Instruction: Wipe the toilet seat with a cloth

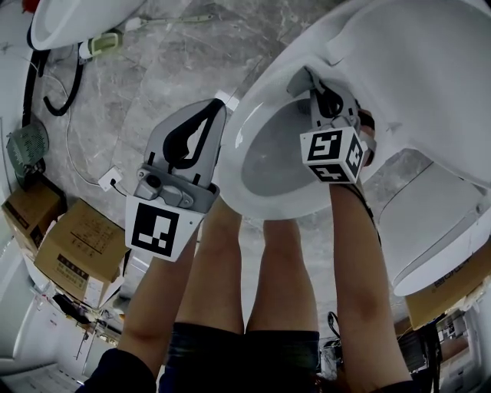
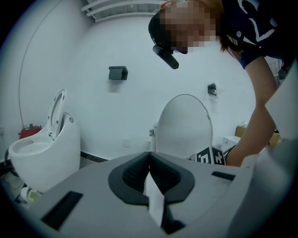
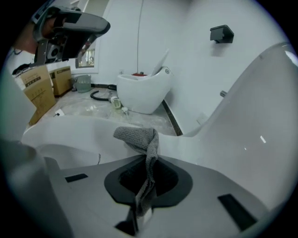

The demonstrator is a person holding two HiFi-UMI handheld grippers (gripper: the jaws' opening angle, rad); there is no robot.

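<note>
Dark shorts and two bare legs (image 1: 230,276) fill the bottom of the head view, with a forearm reaching forward on each side.

The left gripper (image 1: 209,115) hangs over the grey marble floor (image 1: 153,69), just beside the white oval toilet (image 1: 239,146) and not touching it. In its own view the left gripper (image 2: 149,155) has its jaws pressed together with nothing between them. It faces a white wall (image 2: 107,107) that carries a small black wall fitting (image 2: 118,72).

The right gripper (image 1: 321,88) reaches in over the bowl, under the raised white lid (image 1: 430,69). Seen in its own view, the right gripper (image 3: 149,165) is clamped on a grey knitted cloth (image 3: 139,137). The free end of the cloth sticks out past the jaw tips and folds over against the broad white ring (image 3: 70,128) around the bowl. Whether that ring is the seat or the bare bowl edge cannot be told.

A second white toilet (image 1: 77,19) stands well apart on the floor, with a black hose (image 1: 54,88) curled beside it. Brown cardboard boxes (image 1: 77,246) sit near the left leg, closed, so their contents are hidden. Another white lid-shaped piece (image 1: 437,230) lies by the right arm, with a brown box (image 1: 445,299) beside it. The bowl's grey inside (image 1: 276,157) shows below the right gripper.
</note>
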